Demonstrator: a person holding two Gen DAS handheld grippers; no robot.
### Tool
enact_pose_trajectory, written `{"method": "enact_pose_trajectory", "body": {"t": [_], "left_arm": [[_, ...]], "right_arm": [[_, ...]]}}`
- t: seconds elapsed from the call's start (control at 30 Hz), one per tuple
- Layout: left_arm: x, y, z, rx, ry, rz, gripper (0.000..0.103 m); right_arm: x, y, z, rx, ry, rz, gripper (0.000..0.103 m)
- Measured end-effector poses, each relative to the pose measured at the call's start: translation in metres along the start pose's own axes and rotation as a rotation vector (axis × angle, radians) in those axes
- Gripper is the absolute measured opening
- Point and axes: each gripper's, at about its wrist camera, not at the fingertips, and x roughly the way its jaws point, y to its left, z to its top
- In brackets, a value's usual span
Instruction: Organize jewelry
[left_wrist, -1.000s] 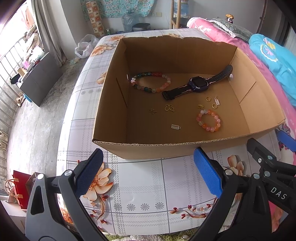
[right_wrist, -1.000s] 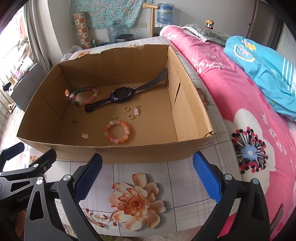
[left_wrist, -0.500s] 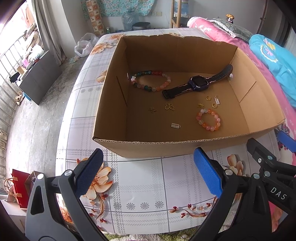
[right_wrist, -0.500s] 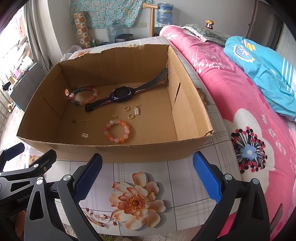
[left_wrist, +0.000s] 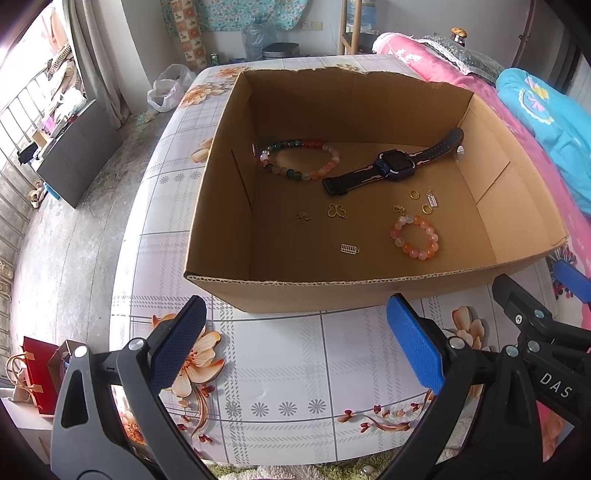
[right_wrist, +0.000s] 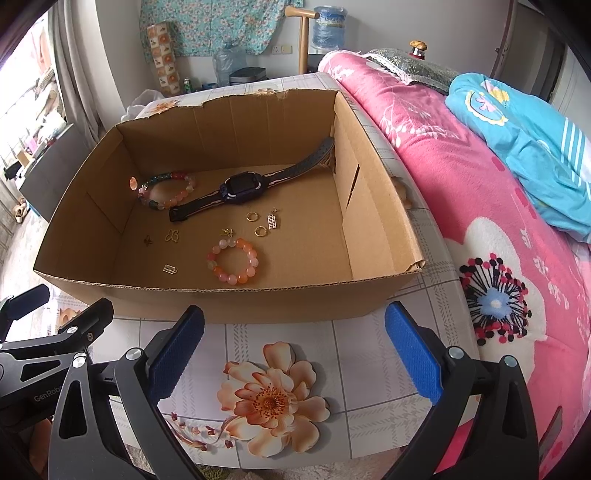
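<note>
Bedroom setting; flowered worktop (left_wrist: 280, 354) carries an open cardboard box (left_wrist: 332, 291) beside a pink bed (right_wrist: 461, 192). Left wrist view: left gripper (left_wrist: 295, 343) hovers short of the box's near wall, jaws wide, holding nothing. Inside lie a long bead bracelet (left_wrist: 299, 158), a watch (left_wrist: 395, 164), a small orange bracelet (left_wrist: 415, 237) and tiny gold charms (left_wrist: 337, 211). Right wrist view: right gripper (right_wrist: 293, 343) likewise outside, jaws wide and empty; orange bracelet (right_wrist: 232, 260) nearest it. Risks, as judged: jaws catching the near wall and shoving the box; flat charms slipping from the pads; closely grouped rings (right_wrist: 260, 231) being scattered by a reach.
</note>
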Motion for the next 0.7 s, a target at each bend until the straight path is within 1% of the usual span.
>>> {"method": "enact_pose_trajectory", "body": {"t": [0.7], "left_arm": [[0.0026, -0.0004, 0.0015, -0.002, 0.016, -0.005, 0.094]], "right_arm": [[0.0023, 0.0009, 0.0010, 0.002, 0.011, -0.004, 0.096]]}}
